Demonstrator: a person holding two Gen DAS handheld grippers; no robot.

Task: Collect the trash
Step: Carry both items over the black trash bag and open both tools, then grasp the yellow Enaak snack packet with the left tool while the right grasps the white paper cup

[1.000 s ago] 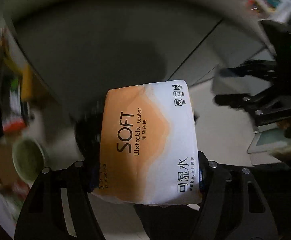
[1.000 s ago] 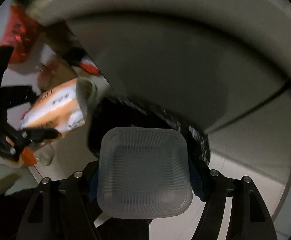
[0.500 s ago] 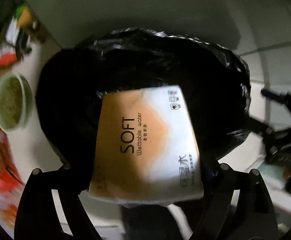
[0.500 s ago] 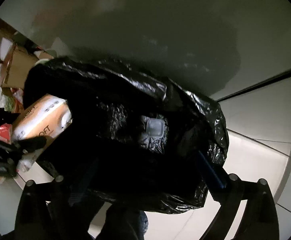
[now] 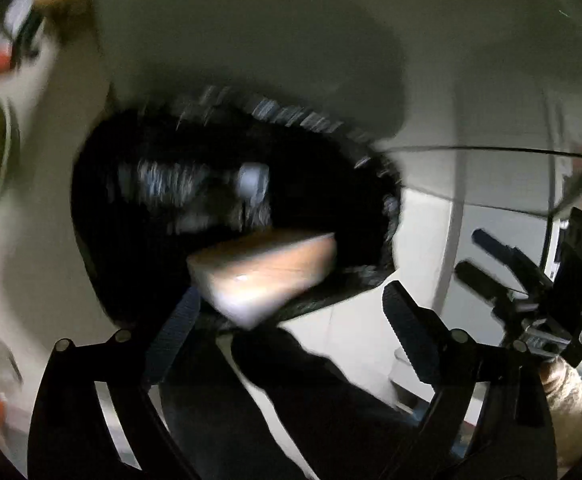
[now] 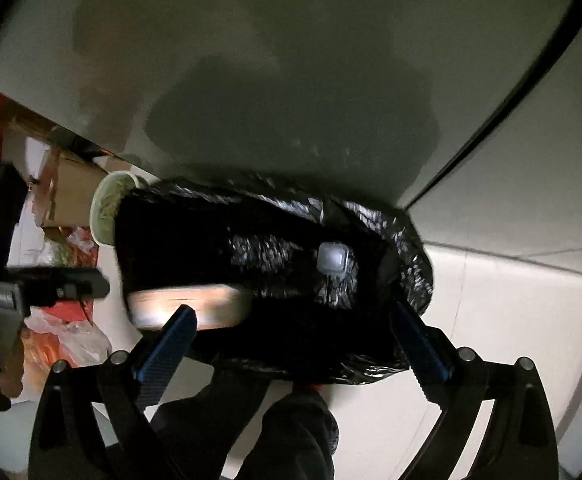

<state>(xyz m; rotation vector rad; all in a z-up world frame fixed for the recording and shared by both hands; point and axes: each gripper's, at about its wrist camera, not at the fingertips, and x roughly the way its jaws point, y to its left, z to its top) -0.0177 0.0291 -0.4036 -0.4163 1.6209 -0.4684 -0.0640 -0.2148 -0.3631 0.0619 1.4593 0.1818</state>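
A pale tiled floor [image 6: 511, 280] runs under everything, its thin grout lines showing at the right, and it meets a plain grey wall [image 6: 291, 40] along the far side. A black bin bag [image 6: 371, 232] stands open on the floor against the foot of that wall, its crinkled rim shiny under the light. To the left of the bag, along the wall, lie a brown cardboard box [image 6: 75, 192], a round bowl [image 6: 105, 208] with greenish contents touching the bag's left edge, and red and clear plastic wrappers [image 6: 67, 320] nearer the camera.

An orange and white tissue pack [image 6: 187, 308] is inside the bag's mouth by its left rim, blurred, its long axis lying roughly level across the right wrist view and tilted up to the right in the left wrist view. Any printing on it is smeared beyond reading. Deeper in the bag, toward its right end, sits a small clear square container [image 6: 333, 258].

The left gripper [image 5: 291, 312] hangs over the bag with its jaws opening; the pack is past its fingertips, free of the pads. The right gripper [image 6: 291, 340] is spread wide above the bag's near rim, nothing between its blue pads [image 6: 167, 344].
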